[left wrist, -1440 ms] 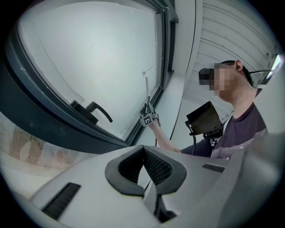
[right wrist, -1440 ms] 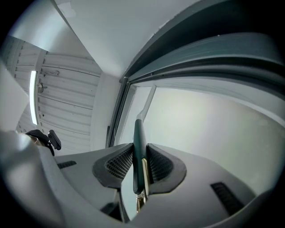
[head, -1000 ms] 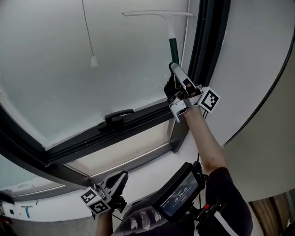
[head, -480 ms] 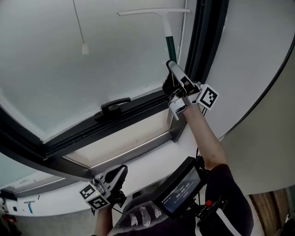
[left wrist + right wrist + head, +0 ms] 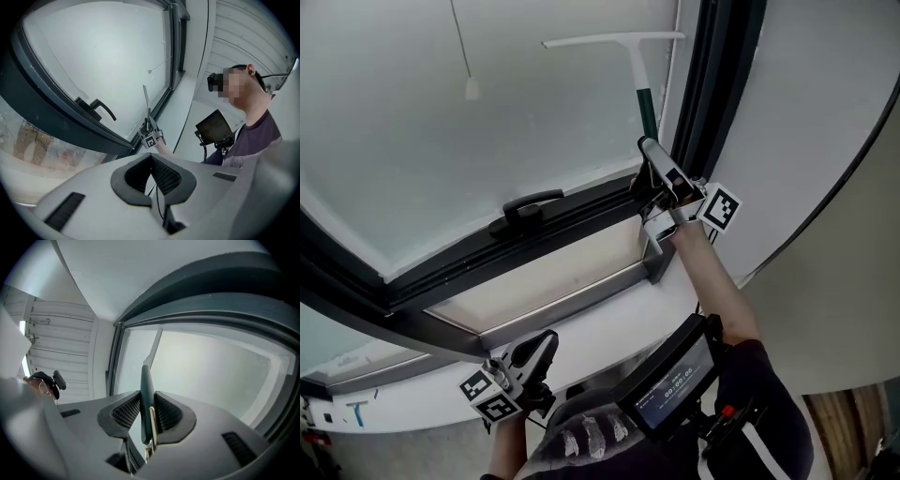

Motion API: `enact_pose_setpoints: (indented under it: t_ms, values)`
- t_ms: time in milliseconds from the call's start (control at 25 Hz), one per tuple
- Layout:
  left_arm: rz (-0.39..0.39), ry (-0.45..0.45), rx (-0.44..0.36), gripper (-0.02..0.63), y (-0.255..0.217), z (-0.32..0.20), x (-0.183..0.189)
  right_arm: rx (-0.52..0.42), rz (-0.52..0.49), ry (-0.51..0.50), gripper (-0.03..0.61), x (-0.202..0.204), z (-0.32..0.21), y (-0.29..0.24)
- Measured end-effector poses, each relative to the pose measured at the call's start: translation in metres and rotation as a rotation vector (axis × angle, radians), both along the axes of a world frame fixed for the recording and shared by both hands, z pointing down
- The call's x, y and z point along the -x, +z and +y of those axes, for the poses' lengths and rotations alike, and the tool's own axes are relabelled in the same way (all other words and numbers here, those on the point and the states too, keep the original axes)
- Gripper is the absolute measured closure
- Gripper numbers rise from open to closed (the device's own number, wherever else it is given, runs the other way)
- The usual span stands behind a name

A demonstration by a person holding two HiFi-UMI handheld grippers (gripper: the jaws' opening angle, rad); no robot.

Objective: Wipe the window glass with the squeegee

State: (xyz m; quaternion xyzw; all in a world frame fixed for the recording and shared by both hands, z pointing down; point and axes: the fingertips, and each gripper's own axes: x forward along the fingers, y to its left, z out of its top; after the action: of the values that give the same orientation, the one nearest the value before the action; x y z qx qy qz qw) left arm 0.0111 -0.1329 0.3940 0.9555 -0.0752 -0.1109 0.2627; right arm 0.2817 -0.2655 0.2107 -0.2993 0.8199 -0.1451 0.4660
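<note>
Clamping the dark green handle of the squeegee, the right gripper has its 2 jaws pressed tight on the handle's sides, as the right gripper view shows. The squeegee rises from the gripper against the window glass. Its white blade lies across the pane near the top, close to the dark window frame on the right. The left gripper sits low in the head view, well apart from the glass. Its 2 jaws are fully together with nothing between them. A black window handle sits on the lower frame bar. A thin pull cord with a small toggle shows against the pane, left of the blade. A small screen is mounted at the person's chest.
</note>
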Motion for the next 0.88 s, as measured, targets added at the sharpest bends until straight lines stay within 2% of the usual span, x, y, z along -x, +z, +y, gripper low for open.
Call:
enact_pose_setpoints:
  t_ms: [120,320,880]
  values:
    - [-0.001,-0.002,0.003,0.609,-0.003,0.002,-0.001,0.016,-0.012,-0.004,0.486,0.001,0.001,0.007]
    - [-0.013,-0.016,-0.007,0.608,0.022,0.009,0.001,0.022,-0.041,-0.021,0.486,0.002,0.007,0.045]
    - [-0.028,-0.045,0.010,0.609,0.027,0.017,0.003,0.075,-0.069,-0.037,0.486,0.004,0.012,0.084]
